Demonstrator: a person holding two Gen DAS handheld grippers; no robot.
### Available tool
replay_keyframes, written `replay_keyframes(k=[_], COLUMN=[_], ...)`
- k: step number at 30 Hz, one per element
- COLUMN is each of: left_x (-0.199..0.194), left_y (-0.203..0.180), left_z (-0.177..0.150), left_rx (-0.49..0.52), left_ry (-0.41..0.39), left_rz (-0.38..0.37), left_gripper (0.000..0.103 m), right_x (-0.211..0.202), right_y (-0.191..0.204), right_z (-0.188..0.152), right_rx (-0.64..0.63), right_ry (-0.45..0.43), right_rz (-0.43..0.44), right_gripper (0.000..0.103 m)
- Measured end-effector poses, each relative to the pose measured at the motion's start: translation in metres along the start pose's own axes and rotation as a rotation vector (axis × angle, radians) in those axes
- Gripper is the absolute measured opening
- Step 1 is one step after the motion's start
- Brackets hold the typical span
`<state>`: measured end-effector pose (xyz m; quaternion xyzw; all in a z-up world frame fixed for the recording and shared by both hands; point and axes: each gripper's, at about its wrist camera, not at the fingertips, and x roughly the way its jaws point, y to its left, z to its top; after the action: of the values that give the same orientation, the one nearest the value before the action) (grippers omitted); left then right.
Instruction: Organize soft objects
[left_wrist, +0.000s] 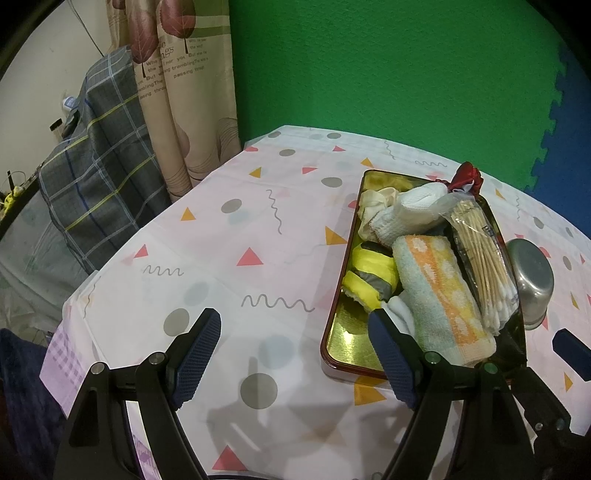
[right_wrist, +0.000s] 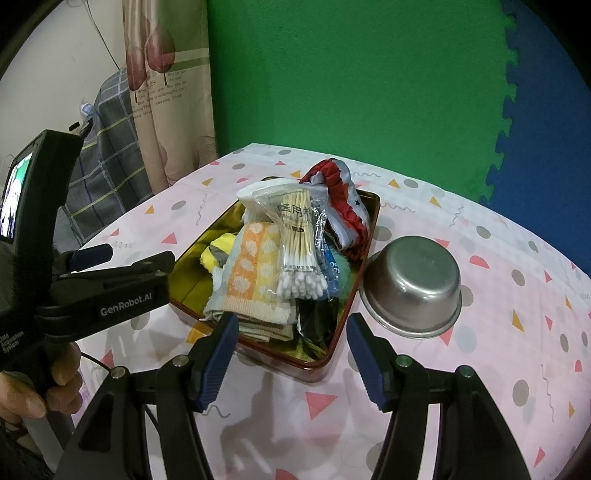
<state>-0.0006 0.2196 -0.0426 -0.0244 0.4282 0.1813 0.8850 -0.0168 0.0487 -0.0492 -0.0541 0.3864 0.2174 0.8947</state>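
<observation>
A gold tin tray with a red rim (left_wrist: 341, 343) (right_wrist: 334, 356) sits on the table. It holds a rolled orange, yellow and blue towel (left_wrist: 439, 291) (right_wrist: 251, 273), a bag of cotton swabs (left_wrist: 480, 254) (right_wrist: 301, 243), a yellow and grey cloth (left_wrist: 373, 277) (right_wrist: 218, 251), white cloths (left_wrist: 410, 210) and a red, white and blue cloth (left_wrist: 467, 177) (right_wrist: 343, 206). My left gripper (left_wrist: 301, 356) is open and empty, left of the tray's near end. My right gripper (right_wrist: 291, 360) is open and empty, just in front of the tray's near corner.
An upside-down steel bowl (right_wrist: 413, 284) (left_wrist: 532, 280) stands right of the tray. The table has a pink patterned cloth (left_wrist: 236, 236). A curtain (left_wrist: 184, 92) and plaid fabric (left_wrist: 96, 177) stand to the left. A green and blue foam wall (right_wrist: 351, 74) is behind.
</observation>
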Motion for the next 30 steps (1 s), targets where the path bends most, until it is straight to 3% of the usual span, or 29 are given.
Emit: replay_keyframes(k=[30], left_x=[0.0005], left_y=[-0.0009], left_z=[-0.0006], left_rx=[0.004], left_ry=[-0.007], left_rz=[-0.011], left_gripper=[0.079], right_x=[0.0038], right_y=[0.0047], right_z=[-0.0028], right_rx=[-0.011], right_ry=[0.014], right_rz=[0.008], right_gripper=[0.062])
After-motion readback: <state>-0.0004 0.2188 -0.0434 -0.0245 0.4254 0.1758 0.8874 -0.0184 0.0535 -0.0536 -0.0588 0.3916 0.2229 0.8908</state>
